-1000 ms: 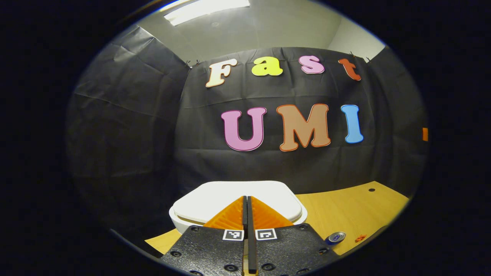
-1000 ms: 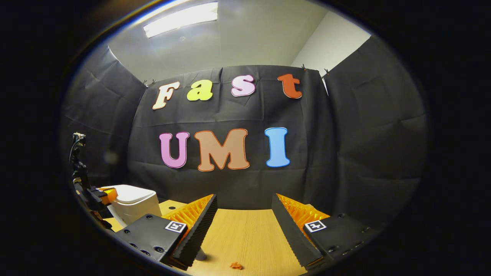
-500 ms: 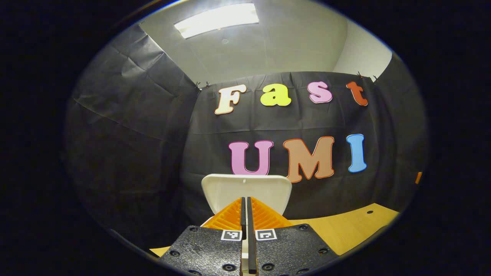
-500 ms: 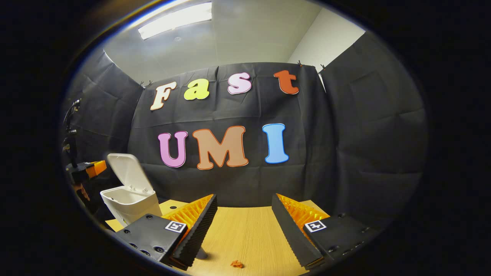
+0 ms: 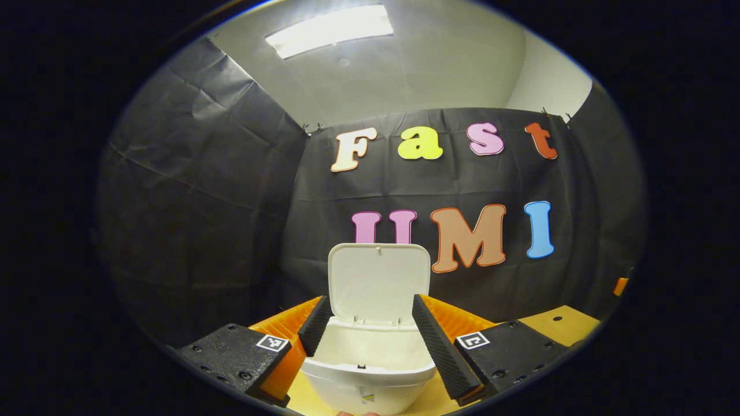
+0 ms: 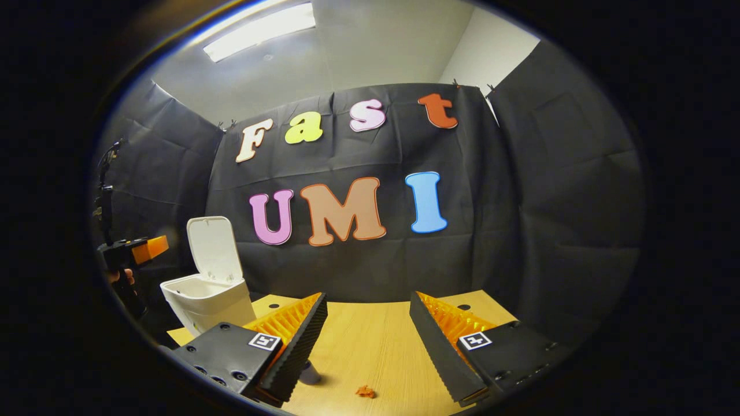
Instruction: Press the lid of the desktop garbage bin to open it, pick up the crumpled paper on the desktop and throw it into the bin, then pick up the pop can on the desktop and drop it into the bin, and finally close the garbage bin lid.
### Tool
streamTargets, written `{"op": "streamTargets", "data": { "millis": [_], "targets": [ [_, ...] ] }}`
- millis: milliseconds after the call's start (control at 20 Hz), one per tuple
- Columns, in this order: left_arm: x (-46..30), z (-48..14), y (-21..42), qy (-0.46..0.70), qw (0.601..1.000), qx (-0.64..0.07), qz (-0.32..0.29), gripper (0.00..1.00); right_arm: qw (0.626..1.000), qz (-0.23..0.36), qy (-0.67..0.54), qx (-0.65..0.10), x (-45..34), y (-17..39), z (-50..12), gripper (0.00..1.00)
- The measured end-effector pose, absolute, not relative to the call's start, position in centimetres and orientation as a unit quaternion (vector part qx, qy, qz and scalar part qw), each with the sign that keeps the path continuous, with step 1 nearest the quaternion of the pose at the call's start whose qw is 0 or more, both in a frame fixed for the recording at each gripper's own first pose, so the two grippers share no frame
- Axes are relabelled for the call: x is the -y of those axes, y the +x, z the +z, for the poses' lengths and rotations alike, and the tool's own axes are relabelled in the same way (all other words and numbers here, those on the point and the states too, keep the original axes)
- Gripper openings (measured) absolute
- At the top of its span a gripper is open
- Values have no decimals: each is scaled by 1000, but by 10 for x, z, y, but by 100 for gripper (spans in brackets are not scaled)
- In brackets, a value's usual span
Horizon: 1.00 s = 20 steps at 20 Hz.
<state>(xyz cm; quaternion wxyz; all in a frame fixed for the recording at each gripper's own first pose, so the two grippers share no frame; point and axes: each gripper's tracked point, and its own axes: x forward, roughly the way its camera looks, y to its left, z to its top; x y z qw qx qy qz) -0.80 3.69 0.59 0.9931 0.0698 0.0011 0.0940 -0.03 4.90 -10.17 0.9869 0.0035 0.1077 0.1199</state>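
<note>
- Bin (image 5: 367, 370) on desk (image 6: 370, 346); lid (image 5: 378, 283) upright, so the opening step looks done.
- Left gripper (image 5: 365, 341): jaws spread, empty, facing bin.
- Right gripper (image 6: 368, 346): jaws spread, empty, right of bin.
- Crumpled paper (image 6: 365, 392) on desk, right of bin, below the right gripper.
- Next: lower right gripper over paper, close.

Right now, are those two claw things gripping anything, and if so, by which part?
Nothing is held. The left gripper and the right gripper are both open and empty; the bin stands untouched with its lid up.
</note>
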Motion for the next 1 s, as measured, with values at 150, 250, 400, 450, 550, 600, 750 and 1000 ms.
{"op": "streamTargets", "data": {
  "millis": [150, 250, 400, 450, 550, 600, 750, 1000],
  "targets": [
    [-29, 15, -23, 82, 992, 14, 96, 89, 983, 138, 5, -123, -54, -1, -126, 96],
    [-26, 18, -30, 86, 991, 18, 99, 92, 978, 153, -1, -140, -58, -1, -148, 96],
    [-27, 19, -40, 91, 989, 17, 115, 89, 971, 176, -5, -165, -63, 1, -181, 96],
    [-27, 20, -44, 91, 989, 16, 119, 89, 968, 182, -8, -171, -65, 1, -193, 96],
    [-26, 19, -49, 95, 987, 14, 126, 89, 963, 194, -19, -188, -68, 5, -219, 96],
    [-26, 21, -52, 98, 987, 15, 128, 92, 958, 200, -24, -202, -68, 6, -233, 96],
    [-27, 26, -61, 119, 983, 17, 139, 89, 946, 217, -37, -238, -70, 11, -273, 96],
    [-35, 38, -73, 146, 974, 28, 169, 89, 919, 225, -51, -318, -68, 9, -341, 97]
  ]
}}
